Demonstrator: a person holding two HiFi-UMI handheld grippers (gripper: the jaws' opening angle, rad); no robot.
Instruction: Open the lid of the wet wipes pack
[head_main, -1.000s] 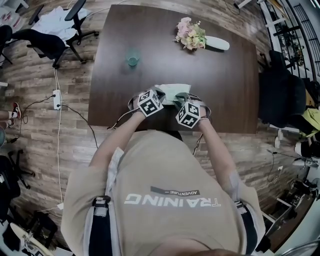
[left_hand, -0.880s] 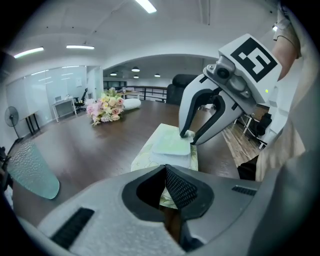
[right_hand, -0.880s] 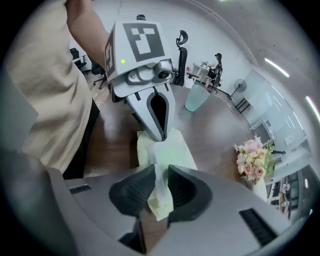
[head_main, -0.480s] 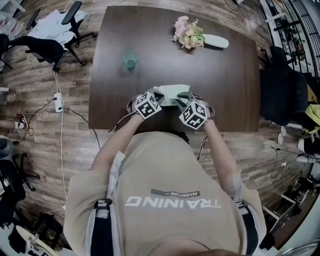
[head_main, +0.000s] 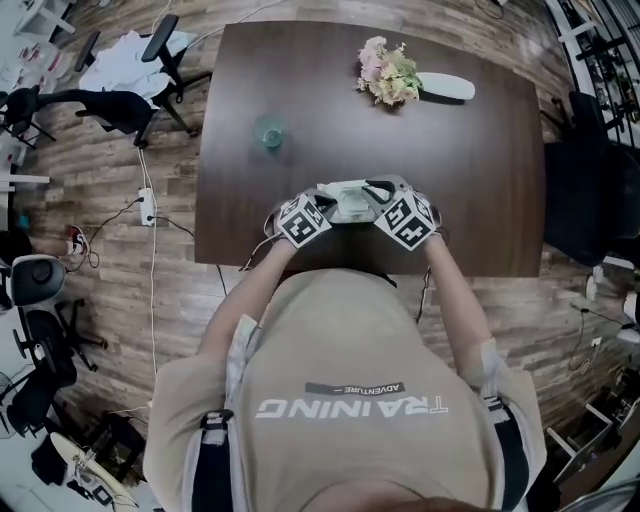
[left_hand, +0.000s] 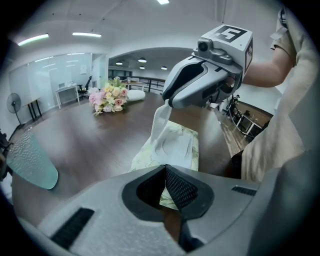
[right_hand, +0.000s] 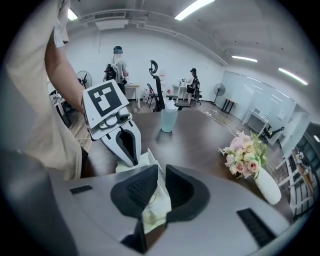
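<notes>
Pale-green crinkly wipes pack (left_hand: 145, 157) (stiff white lid (left_hand: 159, 120))

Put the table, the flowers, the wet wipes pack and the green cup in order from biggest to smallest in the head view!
1. table
2. flowers with their white vase
3. wet wipes pack, partly hidden, so second and third are unsure
4. green cup, smallest

Beige short-sleeved T-shirt (head_main: 350, 340) with white lettering (head_main: 350, 406) across it, dark buckled straps (head_main: 203, 460) over both shoulders, left gripper (head_main: 330, 203) and right gripper (head_main: 378, 190) in pale grey plastic, black ribbed pads (left_hand: 182, 187), cubes (head_main: 303, 220) of black-and-white square markers
</notes>
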